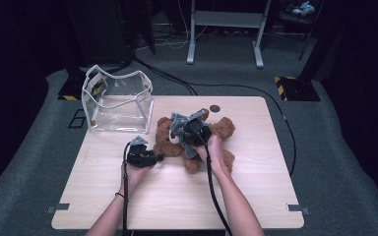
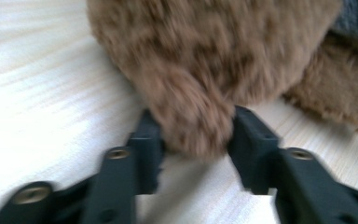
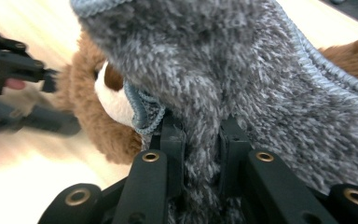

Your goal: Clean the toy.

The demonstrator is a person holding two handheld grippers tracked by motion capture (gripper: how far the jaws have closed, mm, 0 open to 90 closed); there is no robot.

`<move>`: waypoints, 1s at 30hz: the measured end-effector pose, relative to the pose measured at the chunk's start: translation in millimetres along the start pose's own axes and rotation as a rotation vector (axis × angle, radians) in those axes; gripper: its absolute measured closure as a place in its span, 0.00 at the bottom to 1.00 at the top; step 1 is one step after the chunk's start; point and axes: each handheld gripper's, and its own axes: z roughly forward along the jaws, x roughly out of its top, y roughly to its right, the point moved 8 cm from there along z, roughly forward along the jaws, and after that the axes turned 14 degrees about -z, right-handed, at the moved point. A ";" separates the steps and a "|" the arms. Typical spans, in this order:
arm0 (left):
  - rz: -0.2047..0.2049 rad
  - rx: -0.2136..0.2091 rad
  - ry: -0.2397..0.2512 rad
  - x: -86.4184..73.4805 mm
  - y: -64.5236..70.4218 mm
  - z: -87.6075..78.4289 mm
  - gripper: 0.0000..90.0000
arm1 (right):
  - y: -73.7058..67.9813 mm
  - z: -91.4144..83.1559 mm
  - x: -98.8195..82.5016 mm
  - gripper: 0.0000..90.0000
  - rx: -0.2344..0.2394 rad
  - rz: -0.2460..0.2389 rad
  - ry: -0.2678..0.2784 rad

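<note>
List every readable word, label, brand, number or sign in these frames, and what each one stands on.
None can be read: the teddy bear, its grey knit garment, the clear bag and the table carry no visible writing.
Yellow-black hazard stripes mark a base on the floor; no words on them.

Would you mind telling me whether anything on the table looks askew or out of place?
Nothing is spilled or damaged. The teddy bear lies sprawled on the table, and the right gripper pinches its grey fuzzy garment into a bunched fold. The clear bag stands upright and open.
</note>
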 end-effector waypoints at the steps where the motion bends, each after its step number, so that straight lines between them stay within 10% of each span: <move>1: -0.002 0.009 0.003 0.4 -0.2 0.4 0.56 | 1.3 0.5 0.6 0.85 0.008 0.001 -0.008; 8: 0.012 0.017 0.057 5.9 2.3 0.9 0.95 | 4.9 -1.5 4.5 0.83 0.022 0.011 -0.011; 15: 0.015 -0.004 0.062 7.2 6.9 -2.3 0.98 | -27.7 -35.5 24.1 0.83 0.034 -0.038 0.108; 21: 0.018 -0.005 0.074 8.6 7.7 -3.1 0.99 | -58.3 -11.3 31.9 0.83 0.102 -0.130 0.066; 30: -0.001 -0.009 0.082 8.4 2.8 -2.6 0.99 | -43.0 1.6 6.7 0.83 0.087 -0.082 -0.004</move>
